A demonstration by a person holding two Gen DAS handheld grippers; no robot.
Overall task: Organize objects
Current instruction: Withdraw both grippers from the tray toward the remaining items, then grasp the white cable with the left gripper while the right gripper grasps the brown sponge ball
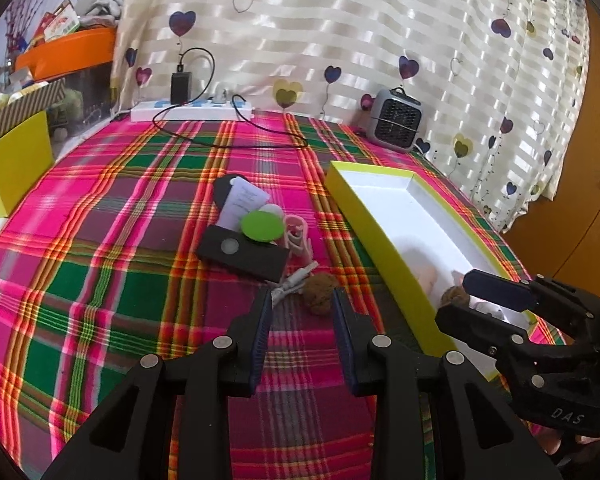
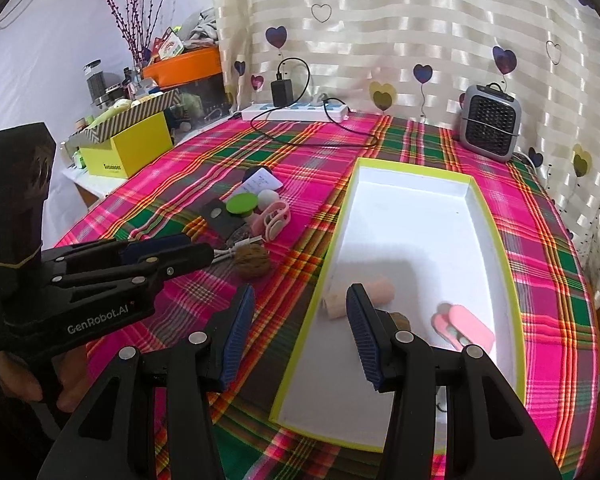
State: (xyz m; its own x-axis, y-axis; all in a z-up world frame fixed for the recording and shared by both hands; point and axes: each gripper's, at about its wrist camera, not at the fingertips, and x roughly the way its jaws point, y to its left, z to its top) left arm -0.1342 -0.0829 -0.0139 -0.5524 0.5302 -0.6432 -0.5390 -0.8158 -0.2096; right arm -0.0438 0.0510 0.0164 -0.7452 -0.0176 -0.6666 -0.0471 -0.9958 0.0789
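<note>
Plaid tablecloth (image 2: 548, 264) — pink, green; heart-print curtain (image 2: 380, 20) behind; orange cabinet (image 1: 592, 168) beside.

The tabletop (image 2: 540, 280) is covered by woven plaid cloth. Smooth matt cardboard is seen in the yellow-rimmed box (image 2: 496, 236). A rough, wrinkled shell is shown by the walnut (image 1: 320, 293). Ribbed rubbery pads (image 1: 263, 336) are set in matt black plastic.

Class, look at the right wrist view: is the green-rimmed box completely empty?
No. The green-rimmed box already holds a pink case, a pale roll and a walnut.
</note>
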